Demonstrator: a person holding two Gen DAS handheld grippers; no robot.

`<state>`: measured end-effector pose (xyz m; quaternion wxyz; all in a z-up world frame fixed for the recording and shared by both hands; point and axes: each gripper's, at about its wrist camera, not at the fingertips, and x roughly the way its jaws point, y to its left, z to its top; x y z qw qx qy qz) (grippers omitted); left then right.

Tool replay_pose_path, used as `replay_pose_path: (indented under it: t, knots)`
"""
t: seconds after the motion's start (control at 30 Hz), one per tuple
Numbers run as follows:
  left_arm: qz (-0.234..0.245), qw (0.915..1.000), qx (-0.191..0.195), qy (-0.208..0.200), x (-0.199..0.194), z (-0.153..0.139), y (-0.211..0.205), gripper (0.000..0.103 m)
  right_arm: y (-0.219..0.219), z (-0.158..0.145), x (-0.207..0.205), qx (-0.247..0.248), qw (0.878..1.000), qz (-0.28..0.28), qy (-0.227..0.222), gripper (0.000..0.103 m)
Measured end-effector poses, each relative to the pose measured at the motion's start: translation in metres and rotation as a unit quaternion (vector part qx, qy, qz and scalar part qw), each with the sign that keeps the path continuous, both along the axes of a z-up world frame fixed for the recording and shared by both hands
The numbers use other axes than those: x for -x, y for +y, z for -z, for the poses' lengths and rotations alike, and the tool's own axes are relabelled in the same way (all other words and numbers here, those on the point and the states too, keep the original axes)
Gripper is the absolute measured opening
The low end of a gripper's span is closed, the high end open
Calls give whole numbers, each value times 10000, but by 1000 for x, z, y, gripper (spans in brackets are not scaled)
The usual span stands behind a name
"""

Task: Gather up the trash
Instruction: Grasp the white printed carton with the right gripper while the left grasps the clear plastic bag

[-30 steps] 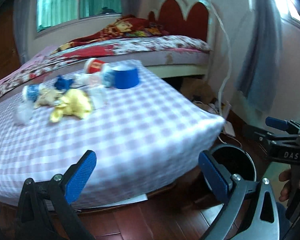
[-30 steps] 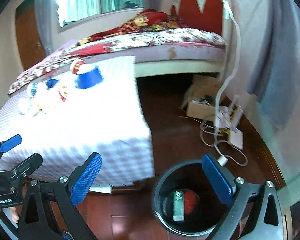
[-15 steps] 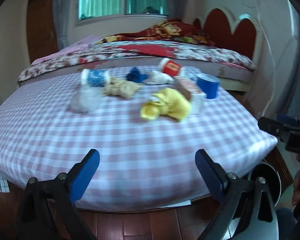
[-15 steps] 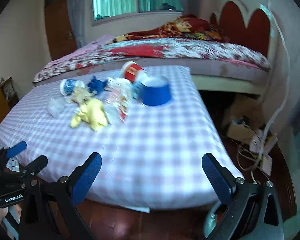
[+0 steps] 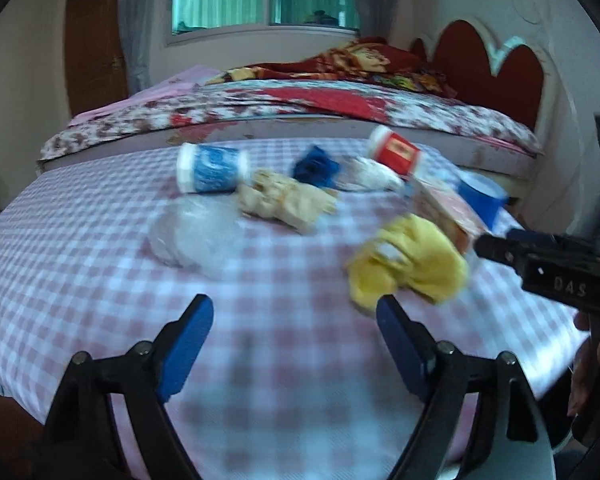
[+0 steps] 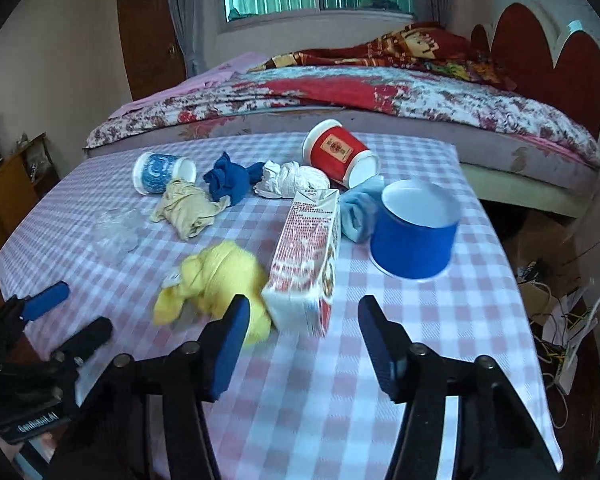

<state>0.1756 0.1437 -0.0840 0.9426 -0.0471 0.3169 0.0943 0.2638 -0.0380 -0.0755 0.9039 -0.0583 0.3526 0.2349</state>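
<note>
Approaching the trash pile on the checked desk (image 6: pixel 440 320), nothing picked yet in my reading. Left gripper (image 5: pixel 296 344) hangs with jaws wide apart and empty; clear plastic wrap (image 5: pixel 192 236) lies ahead to its left, yellow rag (image 5: pixel 408 264) just past its right jaw. Right gripper (image 6: pixel 300 344) is likewise spread and empty, the carton (image 6: pixel 308 256) directly ahead between its jaws, blue cup (image 6: pixel 416 232) to the right. Next move probably calls for advancing and closing on the carton.

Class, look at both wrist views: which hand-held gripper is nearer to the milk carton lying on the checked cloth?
Right. The right hand-held gripper is open just short of the milk carton, almost in line with it. The left hand-held gripper, also open, is further to the carton's left, beyond the yellow cloth.
</note>
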Motion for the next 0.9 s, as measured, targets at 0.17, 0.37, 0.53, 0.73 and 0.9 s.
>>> replay_pose_path:
  t: [0.17, 0.37, 0.53, 0.73, 0.9]
  knots:
    - [-533, 9986, -63, -18, -19, 0, 39, 85, 12, 8, -22, 25, 9999, -24, 100, 58]
    - [-799, 9965, -48, 241, -61, 9, 74, 85, 23, 17, -44, 60, 9997, -63, 216, 45]
    - [-783, 9947, 160, 652, -82, 25, 89, 76, 27, 19, -52, 116, 9995, 14, 277, 43]
    - [-530, 9967, 401, 473, -69, 20, 86, 47, 22, 19, -49, 63, 9996, 46, 267, 36]
    - [-380, 9986, 327, 148, -44, 2, 70, 46, 11, 3, -36, -44, 9999, 118, 31, 36]
